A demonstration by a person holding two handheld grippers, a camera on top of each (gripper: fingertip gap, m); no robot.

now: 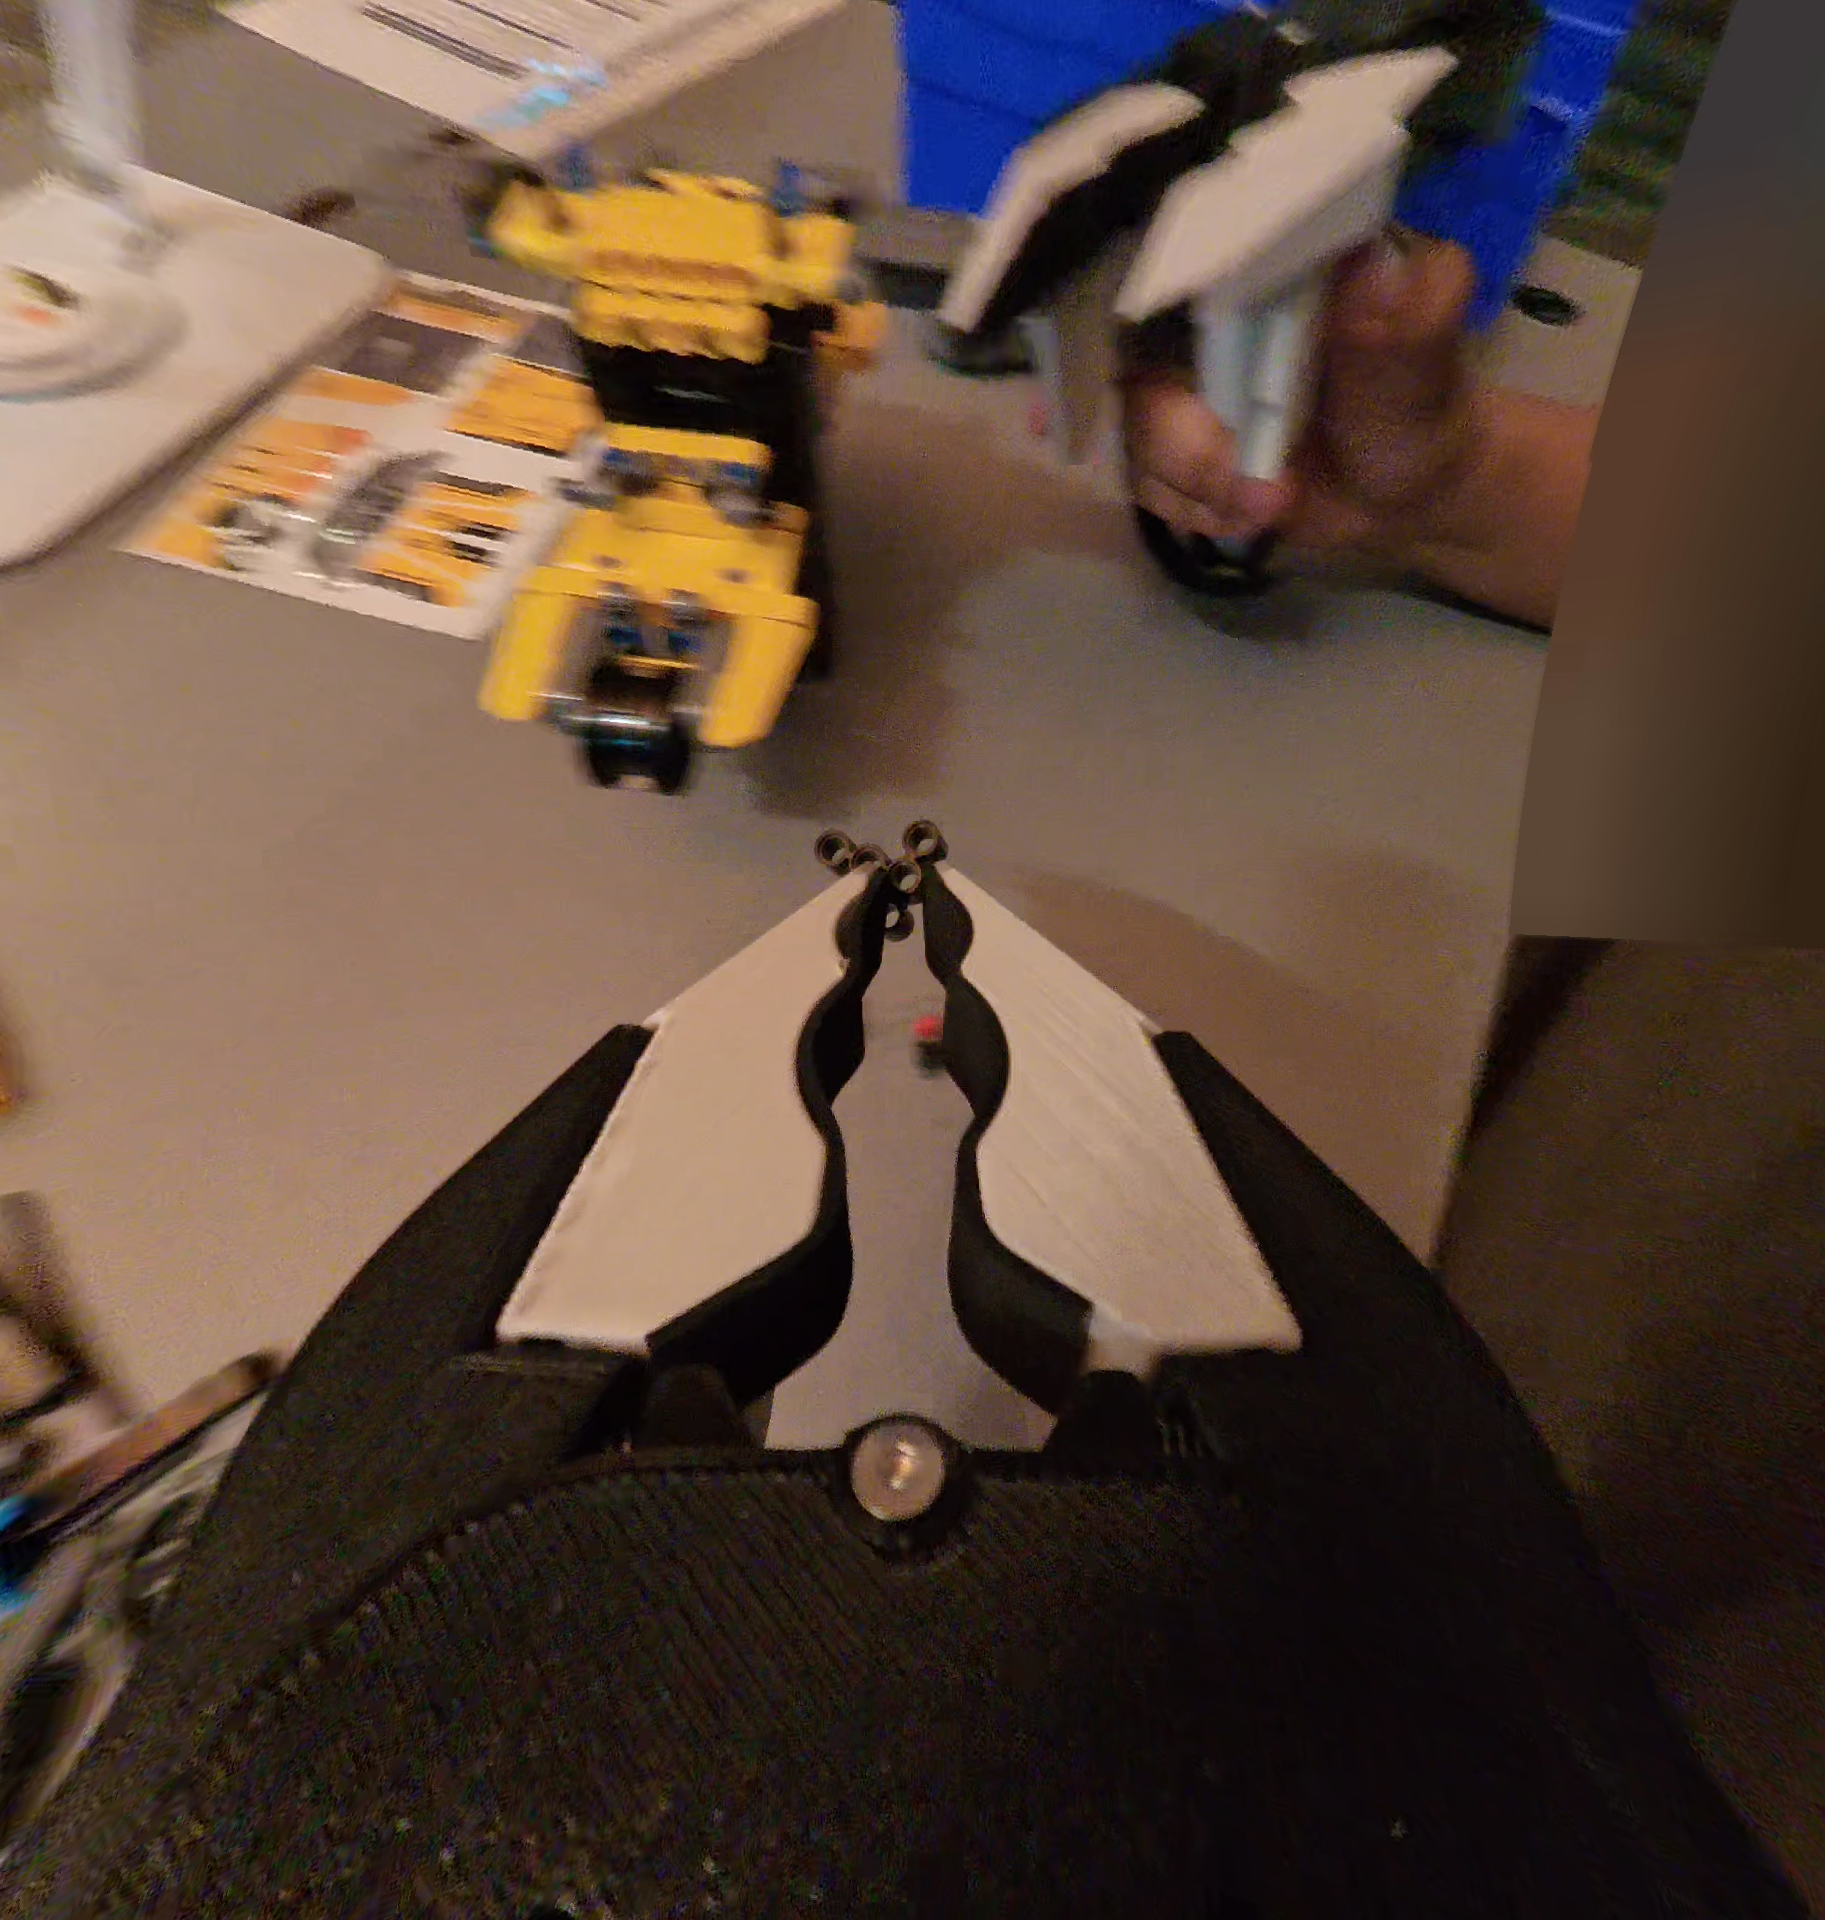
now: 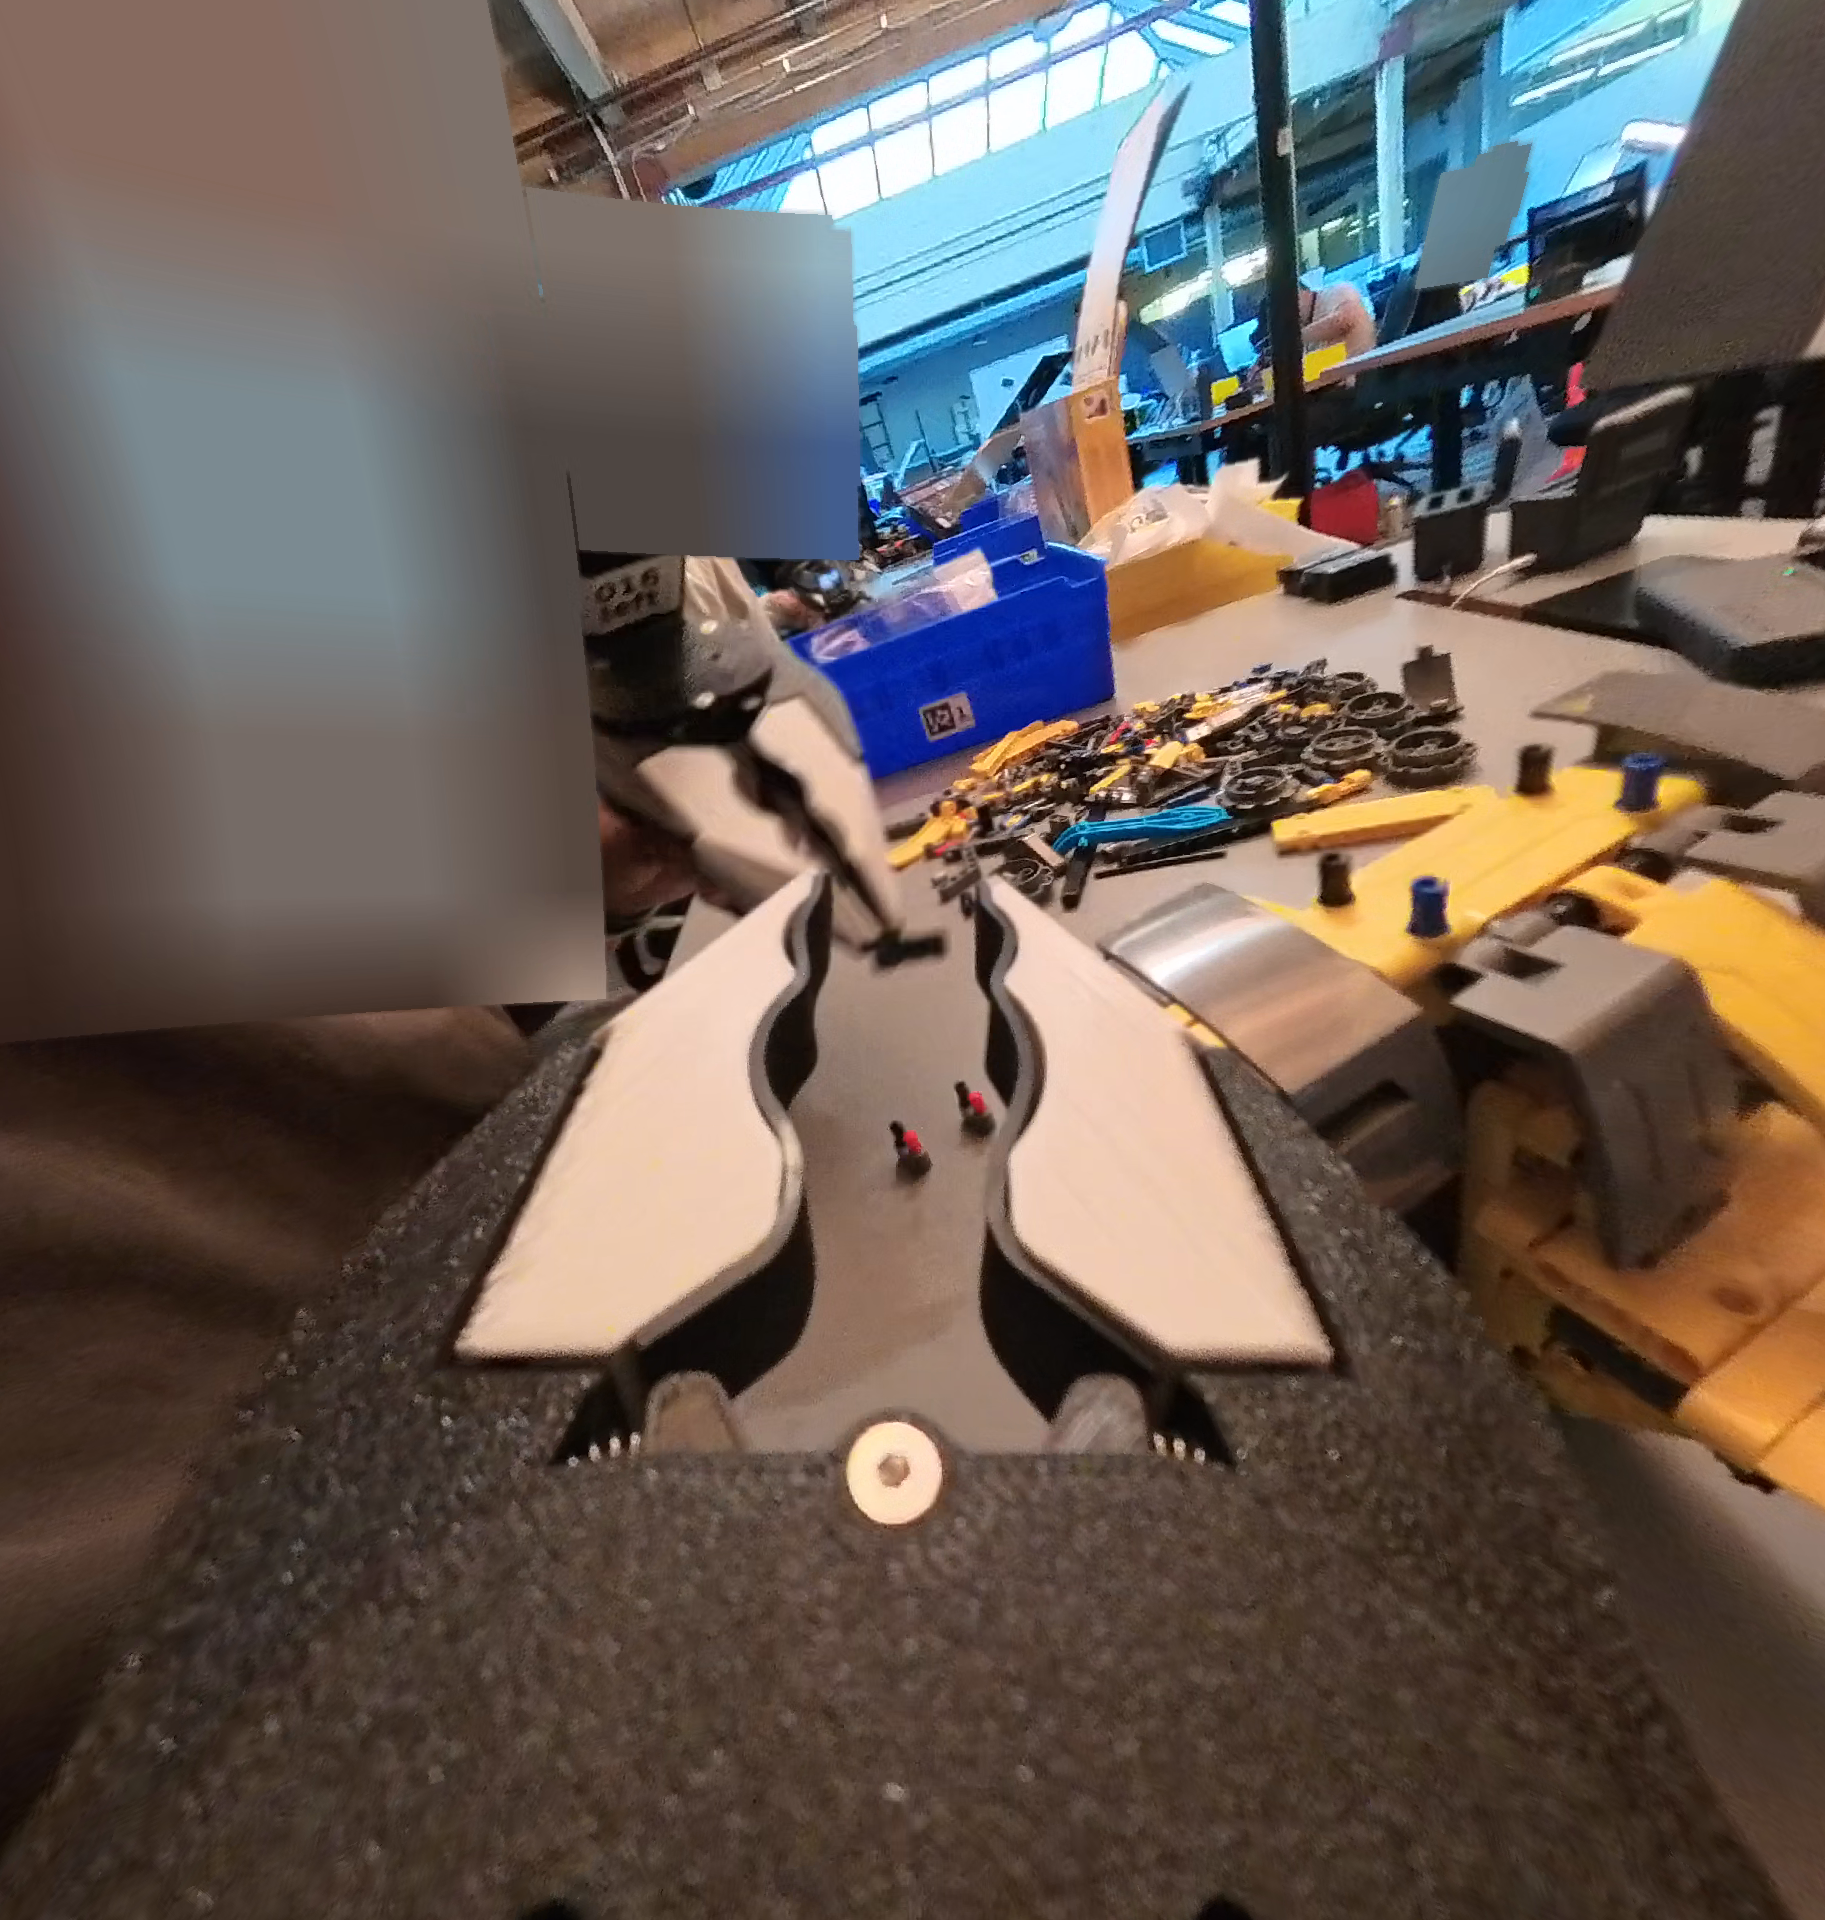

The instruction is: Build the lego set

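A white lamp base (image 1: pixel 87 343) and a printed orange booklet (image 1: pixel 368 457) are seen at the left of the smooth grey table (image 1: pixel 264 883), whose near edge runs at the right of the left wrist view; bare surface is left between the model and the grippers. The blocky yellow plastic brick vehicle (image 1: pixel 669 447) stands beside the booklet. A small black perforated brick piece (image 1: pixel 887 868) is pinched at the tips of the left gripper (image 1: pixel 892 883), above the table. Two small black-and-red pins (image 2: pixel 939 1127) lie on the table under the right gripper (image 2: pixel 903 894), whose white fingers are spread apart with nothing between them. A blue plastic bin (image 2: pixel 975 665) holds clear bags, and loose black and yellow parts (image 2: pixel 1199 769) are heaped beside it.
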